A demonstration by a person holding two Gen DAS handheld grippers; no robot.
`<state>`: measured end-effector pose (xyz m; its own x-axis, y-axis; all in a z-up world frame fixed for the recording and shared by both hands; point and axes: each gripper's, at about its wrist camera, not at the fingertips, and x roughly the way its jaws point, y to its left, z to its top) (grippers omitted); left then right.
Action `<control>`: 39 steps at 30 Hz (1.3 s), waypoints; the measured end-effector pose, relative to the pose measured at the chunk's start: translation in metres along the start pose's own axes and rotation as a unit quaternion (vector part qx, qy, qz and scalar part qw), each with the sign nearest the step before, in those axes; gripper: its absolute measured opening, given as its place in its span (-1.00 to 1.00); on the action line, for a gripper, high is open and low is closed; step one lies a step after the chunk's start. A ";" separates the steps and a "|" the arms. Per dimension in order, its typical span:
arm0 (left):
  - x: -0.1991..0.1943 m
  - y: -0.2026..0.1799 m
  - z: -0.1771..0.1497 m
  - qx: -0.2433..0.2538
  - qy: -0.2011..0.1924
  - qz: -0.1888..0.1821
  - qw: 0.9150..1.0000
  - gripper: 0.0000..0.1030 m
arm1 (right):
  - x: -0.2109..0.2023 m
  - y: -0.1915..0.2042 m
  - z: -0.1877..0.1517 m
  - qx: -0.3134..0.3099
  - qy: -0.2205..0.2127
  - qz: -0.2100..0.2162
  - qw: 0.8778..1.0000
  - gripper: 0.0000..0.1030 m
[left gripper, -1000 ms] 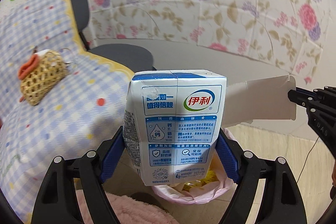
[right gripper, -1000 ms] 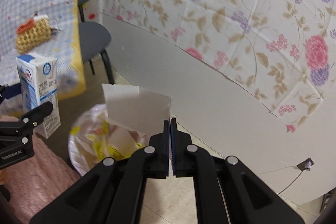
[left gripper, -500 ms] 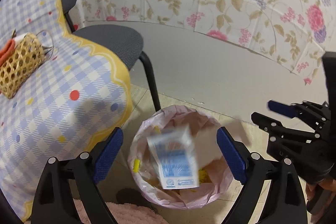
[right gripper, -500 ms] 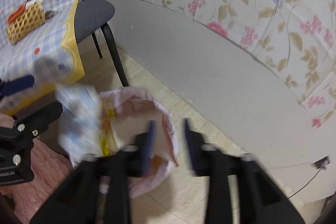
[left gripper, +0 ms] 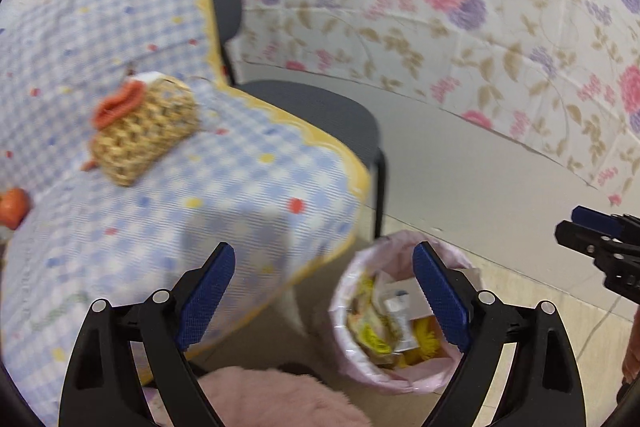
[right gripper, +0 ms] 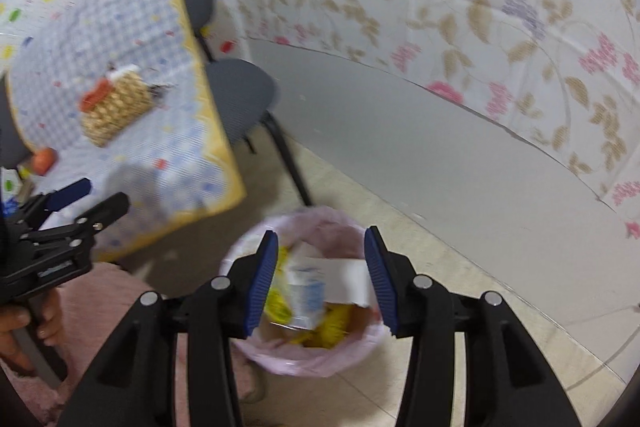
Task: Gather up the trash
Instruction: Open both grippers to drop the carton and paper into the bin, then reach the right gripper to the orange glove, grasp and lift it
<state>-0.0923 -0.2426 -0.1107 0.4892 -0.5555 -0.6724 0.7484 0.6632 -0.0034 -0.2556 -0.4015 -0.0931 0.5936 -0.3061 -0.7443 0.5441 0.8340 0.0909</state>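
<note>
— While we look down, our left gripper [left gripper: 324,285] is wide open with nothing in it.
— Our right gripper [right gripper: 320,277] is open and empty too.
— We see the carton [right gripper: 306,291] and card [right gripper: 348,281] in the bin [right gripper: 256,351], by the table [left gripper: 120,227].

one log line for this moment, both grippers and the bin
left gripper: open, empty | right gripper: open, empty | milk carton: in trash bin | cardboard piece: in bin | phase: drop done
</note>
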 end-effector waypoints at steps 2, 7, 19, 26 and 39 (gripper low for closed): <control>-0.012 0.014 0.004 -0.007 -0.007 0.018 1.000 0.74 | -0.004 0.014 0.007 -0.010 -0.014 0.013 1.000 -0.13; -0.035 0.052 0.006 -0.029 -0.024 0.070 0.997 0.74 | 0.002 0.044 0.027 -0.034 -0.028 0.046 0.998 -0.11; -0.074 0.165 0.018 -0.081 -0.044 0.208 0.974 0.74 | 0.032 0.139 0.074 -0.103 -0.041 0.118 0.987 0.06; -0.099 0.230 0.033 -0.121 -0.052 0.250 0.959 0.74 | 0.063 0.193 0.108 -0.133 -0.045 0.144 0.980 0.14; -0.029 0.281 0.047 -0.145 -0.013 0.219 0.965 0.74 | 0.146 0.257 0.161 -0.150 -0.026 0.186 0.971 0.14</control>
<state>0.1243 -0.0635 -0.0574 0.7438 -0.2005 -0.6376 0.3125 0.9476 0.0666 0.0663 -0.3061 -0.0720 0.7495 0.0250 -0.6615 0.0941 0.9851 0.1438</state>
